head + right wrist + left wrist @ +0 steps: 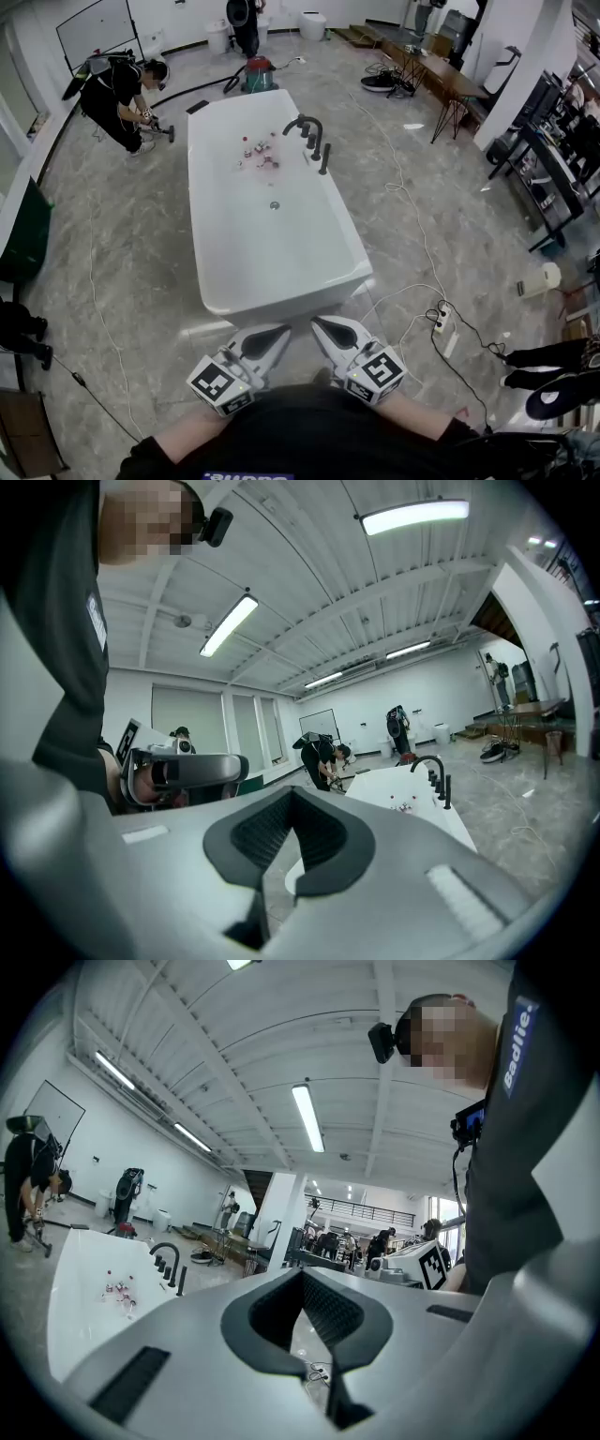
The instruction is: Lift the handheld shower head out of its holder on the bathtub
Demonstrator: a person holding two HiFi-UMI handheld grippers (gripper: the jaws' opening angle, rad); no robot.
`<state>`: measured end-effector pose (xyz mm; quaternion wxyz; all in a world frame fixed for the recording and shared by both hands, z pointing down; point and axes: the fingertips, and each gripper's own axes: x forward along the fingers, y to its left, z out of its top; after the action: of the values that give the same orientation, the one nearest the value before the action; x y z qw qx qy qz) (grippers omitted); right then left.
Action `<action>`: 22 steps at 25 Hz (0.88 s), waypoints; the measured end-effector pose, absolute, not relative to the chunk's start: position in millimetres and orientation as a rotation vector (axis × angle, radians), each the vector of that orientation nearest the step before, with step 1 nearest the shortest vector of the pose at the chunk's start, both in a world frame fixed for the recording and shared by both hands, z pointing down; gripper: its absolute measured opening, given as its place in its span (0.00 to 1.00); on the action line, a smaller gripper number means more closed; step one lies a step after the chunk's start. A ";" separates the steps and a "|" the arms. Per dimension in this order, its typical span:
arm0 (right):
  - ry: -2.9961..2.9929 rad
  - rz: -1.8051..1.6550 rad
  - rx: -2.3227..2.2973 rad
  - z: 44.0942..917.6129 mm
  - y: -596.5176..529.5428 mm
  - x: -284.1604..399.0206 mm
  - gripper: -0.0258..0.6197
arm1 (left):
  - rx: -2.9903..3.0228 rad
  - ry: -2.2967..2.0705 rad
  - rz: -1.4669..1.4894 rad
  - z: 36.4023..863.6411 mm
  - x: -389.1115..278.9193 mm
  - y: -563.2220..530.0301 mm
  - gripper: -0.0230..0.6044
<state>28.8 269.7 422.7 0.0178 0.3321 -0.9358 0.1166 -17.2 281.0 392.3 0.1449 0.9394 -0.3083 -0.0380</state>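
A white freestanding bathtub (202, 187) stands in the middle of the floor in the head view. On its right rim is a black faucet set (305, 127), with the slim black handheld shower head (324, 157) upright in its holder at the near end. The shower head also shows far off in the left gripper view (181, 1281) and the right gripper view (448, 792). My left gripper (277, 333) and right gripper (322, 325) are held close to my body, short of the tub's near end. Both are shut and hold nothing.
Small red and white items (260, 155) lie in the tub near the faucet. A person (122, 94) crouches on the floor to the tub's left, beside a red vacuum (260, 73). Cables and a power strip (441, 319) lie on the floor at right. Tables (441, 75) line the right side.
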 end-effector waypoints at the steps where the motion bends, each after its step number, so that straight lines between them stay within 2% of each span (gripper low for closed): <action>1: -2.916 0.374 1.030 422.8 268.1 29.3 0.04 | 2.707 -0.889 -0.113 392.0 -16.3 279.3 0.04; 14: -2.952 0.404 0.999 428.9 223.0 89.3 0.04 | 2.690 -1.045 -0.116 383.4 22.6 257.4 0.04; 22: -2.913 0.433 1.018 435.6 160.8 67.1 0.04 | 2.678 -1.033 -0.126 389.6 -5.2 204.9 0.04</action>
<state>67.1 160.8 435.6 0.0126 0.3267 -0.9348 0.1389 -5.2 204.9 389.6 0.1341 0.9237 -0.3563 -0.0434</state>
